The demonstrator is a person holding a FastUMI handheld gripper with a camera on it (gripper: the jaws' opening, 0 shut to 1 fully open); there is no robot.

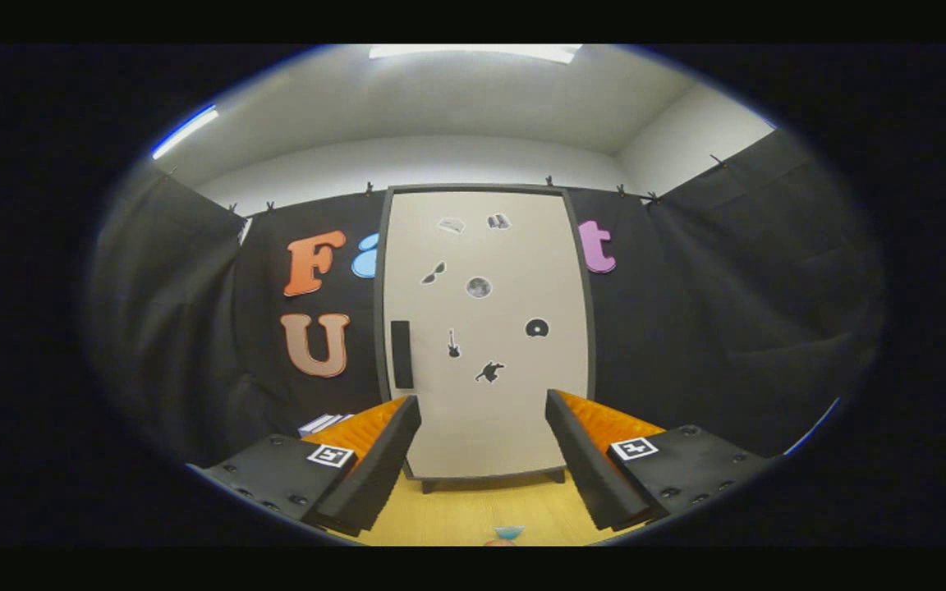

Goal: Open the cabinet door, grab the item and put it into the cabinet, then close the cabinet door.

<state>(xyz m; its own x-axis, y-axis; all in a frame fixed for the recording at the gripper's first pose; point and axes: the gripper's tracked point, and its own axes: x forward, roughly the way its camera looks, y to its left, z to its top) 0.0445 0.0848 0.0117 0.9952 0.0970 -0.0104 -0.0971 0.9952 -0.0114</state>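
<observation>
A tall cabinet (485,328) with a pale door in a dark frame stands straight ahead, beyond my fingers, on a wooden table (473,513). The door is shut. A dark vertical handle (401,355) sits near the door's left edge, and several small dark stickers dot the door. My gripper (483,410) is open, its two fingers spread wide with nothing between them, well short of the door. Low between the fingers, at the table's near edge, peeks a small blue and orange item (508,534), mostly hidden.
Black cloth walls close the booth behind and to both sides of the cabinet. A small pale stack (323,423) lies on the table left of the cabinet, behind my left finger. The cabinet rests on short dark feet (429,486).
</observation>
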